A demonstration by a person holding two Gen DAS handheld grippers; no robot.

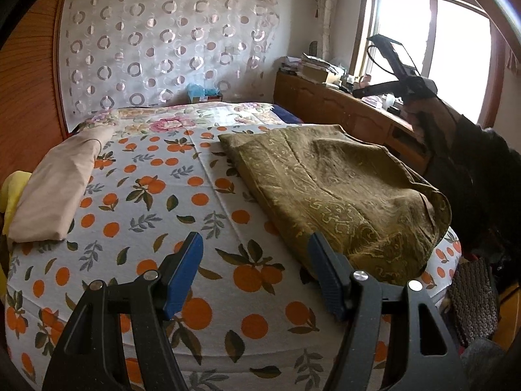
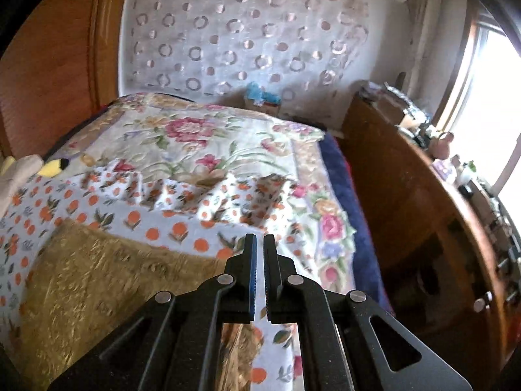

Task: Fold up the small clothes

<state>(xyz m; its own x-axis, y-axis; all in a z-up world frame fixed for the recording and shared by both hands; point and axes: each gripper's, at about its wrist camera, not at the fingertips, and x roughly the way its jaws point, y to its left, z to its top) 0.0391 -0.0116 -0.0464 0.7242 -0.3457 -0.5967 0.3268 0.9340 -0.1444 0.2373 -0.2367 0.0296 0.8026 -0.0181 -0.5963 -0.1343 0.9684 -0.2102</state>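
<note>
An olive-green patterned garment (image 1: 342, 195) lies folded on the right side of the orange-print bed sheet (image 1: 156, 202). A beige garment (image 1: 55, 192) lies folded near the sheet's left edge. My left gripper (image 1: 255, 239) hovers open over the sheet, its right blue pad (image 1: 325, 277) at the olive garment's near-left edge, with nothing between the pads. My right gripper (image 2: 260, 238) is shut and empty, raised above the bed's right part, with the olive garment (image 2: 97, 277) below and to its left. In the left wrist view the right gripper (image 1: 374, 89) hangs high at the right.
A person's dark sleeve (image 1: 472, 169) reaches in from the right. A floral quilt (image 2: 195, 140) covers the far end of the bed. A cluttered wooden cabinet (image 2: 407, 195) runs along the right under a bright window (image 1: 439, 49). A yellow cloth (image 1: 13, 189) lies at the left edge.
</note>
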